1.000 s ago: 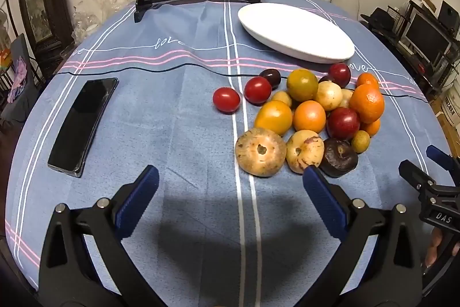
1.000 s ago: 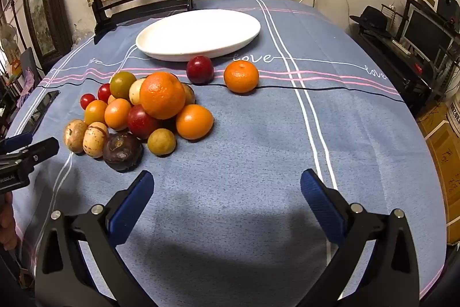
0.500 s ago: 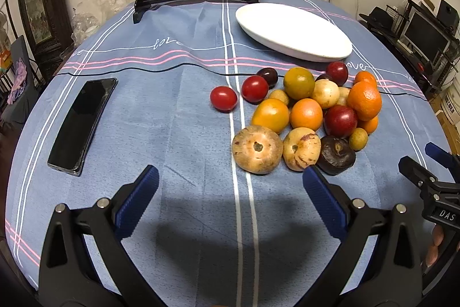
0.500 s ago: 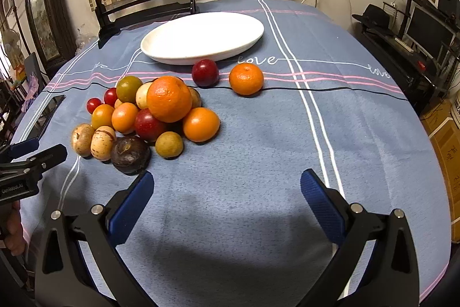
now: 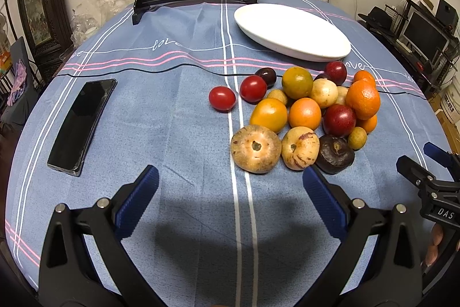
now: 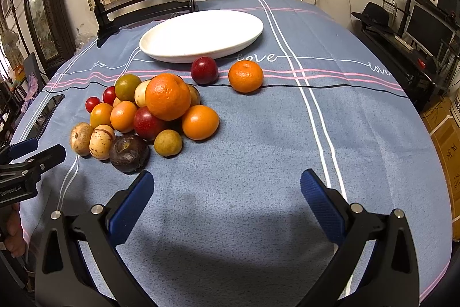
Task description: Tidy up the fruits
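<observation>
Compared with a second ago, not much has changed: in the left view the fruit pile (image 5: 302, 111) sits slightly lower and further left in frame, so the left gripper (image 5: 230, 193) has drifted a bit. In the right view the pile (image 6: 143, 114) has slid right and looks a little nearer. No fruit has moved on the cloth (image 5: 172, 120).

Both tools are spread wide with nothing between the blue pads. The left gripper hangs just short of the two tan fruits at the pile's near edge, and the right gripper (image 6: 227, 192) hovers over bare cloth, its left pad near the dark brown fruit (image 6: 129, 153).

Only the left view shows the black phone (image 5: 80, 124) properly, lying well apart from the pile on the left; the right view catches just a sliver of it at the edge. The right view gives a clear look at the lone orange (image 6: 245, 76) and the plum (image 6: 204, 70) sitting apart from the heap, close to the plate. Each camera also catches the other gripper at its edge, with fingers of the person's hand (image 5: 434, 243) behind it.

The white plate (image 6: 201, 32) holds nothing; all the fruit is still on the cloth in front of it.
</observation>
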Available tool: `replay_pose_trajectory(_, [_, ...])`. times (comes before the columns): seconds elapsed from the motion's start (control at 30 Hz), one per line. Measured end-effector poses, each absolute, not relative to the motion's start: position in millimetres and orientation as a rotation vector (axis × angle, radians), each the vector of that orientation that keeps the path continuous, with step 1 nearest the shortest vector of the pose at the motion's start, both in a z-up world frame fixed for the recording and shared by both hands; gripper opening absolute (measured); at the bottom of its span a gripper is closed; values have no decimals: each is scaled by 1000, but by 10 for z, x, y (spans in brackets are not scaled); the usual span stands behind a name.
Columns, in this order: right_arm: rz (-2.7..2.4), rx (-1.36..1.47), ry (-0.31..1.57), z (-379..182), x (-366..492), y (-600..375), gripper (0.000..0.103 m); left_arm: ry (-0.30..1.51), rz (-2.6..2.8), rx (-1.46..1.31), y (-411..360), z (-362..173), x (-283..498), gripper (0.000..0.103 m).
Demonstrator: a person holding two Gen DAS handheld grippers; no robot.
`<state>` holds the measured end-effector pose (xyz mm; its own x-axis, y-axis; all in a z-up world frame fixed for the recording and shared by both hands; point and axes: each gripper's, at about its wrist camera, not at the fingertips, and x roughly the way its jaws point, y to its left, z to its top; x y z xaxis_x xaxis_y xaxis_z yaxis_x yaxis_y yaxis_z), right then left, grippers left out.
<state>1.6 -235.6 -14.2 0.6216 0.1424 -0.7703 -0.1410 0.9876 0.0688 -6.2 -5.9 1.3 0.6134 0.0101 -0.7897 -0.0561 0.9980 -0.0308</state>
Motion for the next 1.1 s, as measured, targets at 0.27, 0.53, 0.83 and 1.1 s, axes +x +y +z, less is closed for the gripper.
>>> replay_pose_trajectory(0.27, [163, -4, 890, -159, 11, -2344, 102, 907, 32, -52, -76, 10, -79, 101])
replay_pose_trajectory(0.53, [161, -4, 892, -166, 11, -2337, 102, 908, 29, -53, -89, 9, -85, 101])
replay_pose_trajectory(0.83, [161, -5, 894, -172, 18, -2336, 102, 909, 30, -54, -89, 6, -86, 101])
replay_pose_trajectory(1.1, [161, -6, 896, -187, 17, -2335, 102, 909, 30, -53, -90, 5, -86, 101])
